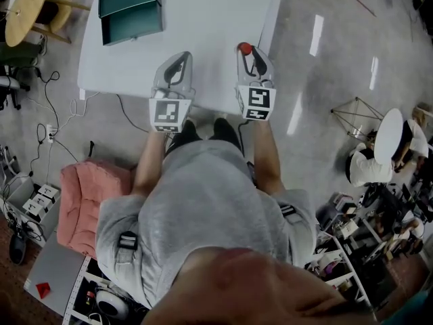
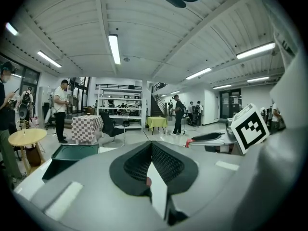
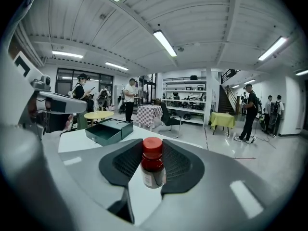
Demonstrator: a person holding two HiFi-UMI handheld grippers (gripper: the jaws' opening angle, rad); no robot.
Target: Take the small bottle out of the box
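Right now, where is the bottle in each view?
Head view: bottle at top centre, in the right gripper.
Left gripper view: only a red speck right of centre, probably its cap.
Right gripper view: dead centre, between the jaws.
Shared landmark: the green box, upper left, lower left, left of centre.

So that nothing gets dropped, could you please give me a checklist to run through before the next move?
1. Small bottle clamped in right gripper's jaws: ok.
2. Bottle clear of the open box: ok.
3. Bottle upright, red cap on: ok.
4. Left gripper empty, jaws together: ok.
5. Bare table under bottle: ok.
6. Cap tightness: cannot tell.
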